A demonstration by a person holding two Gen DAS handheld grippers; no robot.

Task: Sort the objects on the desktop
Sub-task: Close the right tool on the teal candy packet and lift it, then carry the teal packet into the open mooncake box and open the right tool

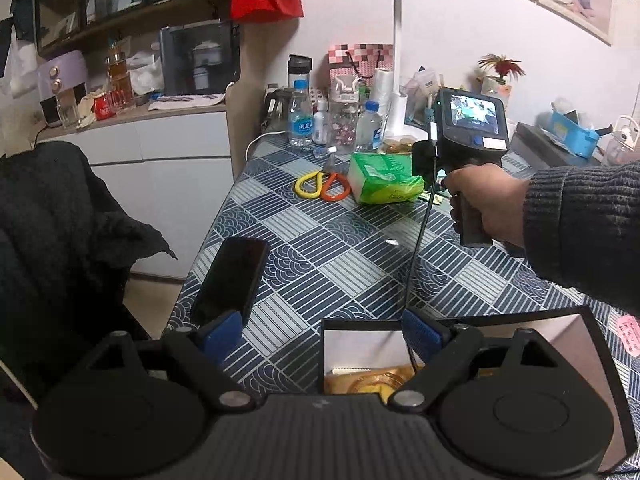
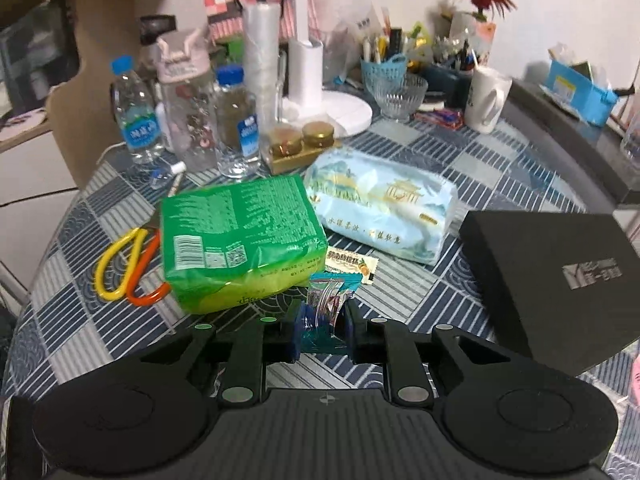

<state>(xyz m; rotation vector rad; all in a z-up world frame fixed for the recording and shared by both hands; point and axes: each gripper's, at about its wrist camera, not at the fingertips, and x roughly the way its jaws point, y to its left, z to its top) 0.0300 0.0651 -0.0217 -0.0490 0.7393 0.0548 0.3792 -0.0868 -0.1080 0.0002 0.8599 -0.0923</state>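
Note:
My right gripper [image 2: 323, 320] is shut on a small clear candy wrapper with teal ends [image 2: 326, 304], held just above the patterned tablecloth. Beyond it lie a green tissue pack [image 2: 240, 240], a yellow sachet [image 2: 350, 262] and a pale blue tissue pack [image 2: 384, 204]. My left gripper [image 1: 320, 334] stands open, with nothing pressed between its blue pads. A black phone [image 1: 232, 280] lies by its left finger. An open black-rimmed box [image 1: 560, 344] with yellowish contents sits under its right finger. A hand [image 1: 488, 200] holds the right gripper's body [image 1: 472, 132] further back.
Scissors with yellow and orange handles [image 2: 128, 268] lie left of the green pack. A black box lid [image 2: 552, 280] lies at the right. Bottles [image 2: 236, 120], a lamp base [image 2: 332, 112], a glass bowl [image 2: 400, 96] and a mug [image 2: 486, 98] crowd the far side. A dark garment [image 1: 60, 240] hangs left of the table.

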